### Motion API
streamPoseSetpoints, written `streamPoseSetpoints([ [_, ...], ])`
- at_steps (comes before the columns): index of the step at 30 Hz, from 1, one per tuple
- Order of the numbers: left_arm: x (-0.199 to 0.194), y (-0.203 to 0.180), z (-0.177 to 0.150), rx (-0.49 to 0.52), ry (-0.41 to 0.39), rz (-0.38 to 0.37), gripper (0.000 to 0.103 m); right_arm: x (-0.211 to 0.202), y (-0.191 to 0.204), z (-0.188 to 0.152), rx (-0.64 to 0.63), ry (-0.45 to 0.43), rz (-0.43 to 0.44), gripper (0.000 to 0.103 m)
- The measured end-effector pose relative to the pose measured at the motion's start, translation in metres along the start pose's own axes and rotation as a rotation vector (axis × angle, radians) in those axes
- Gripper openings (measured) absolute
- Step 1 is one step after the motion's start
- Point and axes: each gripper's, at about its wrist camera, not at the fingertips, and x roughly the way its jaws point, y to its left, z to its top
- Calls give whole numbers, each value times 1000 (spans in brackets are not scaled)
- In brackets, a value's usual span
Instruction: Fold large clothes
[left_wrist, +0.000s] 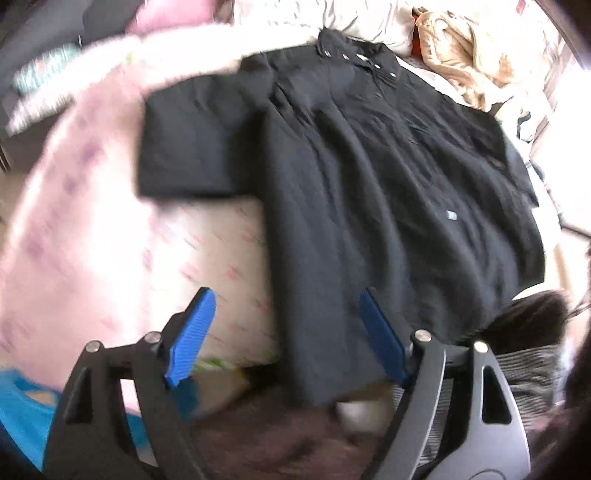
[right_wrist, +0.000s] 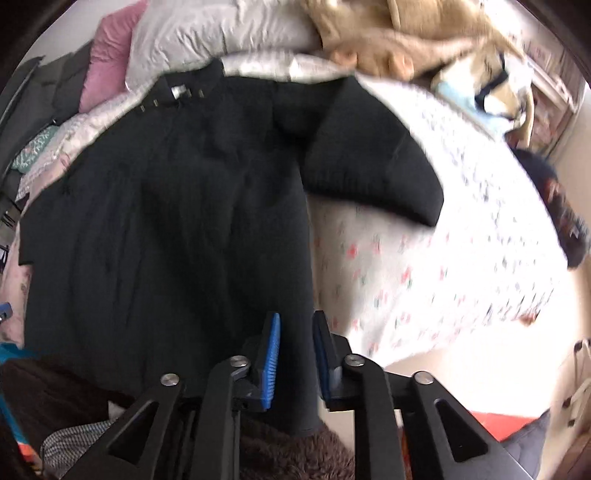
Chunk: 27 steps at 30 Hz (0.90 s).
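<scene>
A large black short-sleeved garment (left_wrist: 369, 177) lies spread flat on a floral bedsheet (left_wrist: 207, 258), collar with metal snaps at the far end. My left gripper (left_wrist: 288, 332) hovers above the garment's near hem at its left edge, jaws wide open with nothing pressed between the blue pads (left_wrist: 192, 336). In the right wrist view the same garment (right_wrist: 177, 221) fills the left half, one sleeve (right_wrist: 373, 162) stretched out to the right. My right gripper (right_wrist: 295, 362) hangs above the hem's right corner, jaws a narrow gap apart, the pads clear of the cloth seen behind them.
A tan blanket (right_wrist: 388, 33) and pale pillows (right_wrist: 221, 29) are heaped at the head of the bed, with a pink pillow (right_wrist: 107, 55) to the left. Brown fuzzy cloth (right_wrist: 295, 450) and checked fabric (left_wrist: 528, 373) lie at the near edge. The sheet (right_wrist: 443, 277) right of the garment is bare.
</scene>
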Motion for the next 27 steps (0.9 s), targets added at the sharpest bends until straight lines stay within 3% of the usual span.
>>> streamPoseSetpoints([
  [1, 1, 3, 3, 35, -17, 48, 82, -1, 2, 3, -6, -10, 7, 55],
  [3, 10, 9, 12, 142, -45, 173, 82, -5, 23, 19, -37, -69, 16, 83],
  [5, 29, 15, 21, 237, -32, 263, 82, 7, 51, 30, -69, -92, 48, 83],
  [11, 85, 24, 33, 429, 55, 383, 82, 48, 126, 79, -61, -85, 277, 83],
  [18, 125, 34, 38, 632, 49, 572, 82, 116, 168, 96, -10, -83, 402, 83],
  [20, 138, 36, 38, 694, 43, 613, 76, 132, 165, 87, 23, -44, 398, 83],
  [22, 143, 38, 43, 701, 42, 668, 49, 155, 164, 93, 38, 13, 342, 83],
  [23, 139, 40, 50, 673, 29, 663, 44, 159, 168, 98, 33, 12, 316, 83],
  [25, 119, 46, 64, 574, -21, 573, 21, 155, 173, 105, 16, -19, 296, 83],
  [27, 85, 56, 82, 416, -98, 448, 19, 150, 175, 110, 14, -41, 308, 83],
])
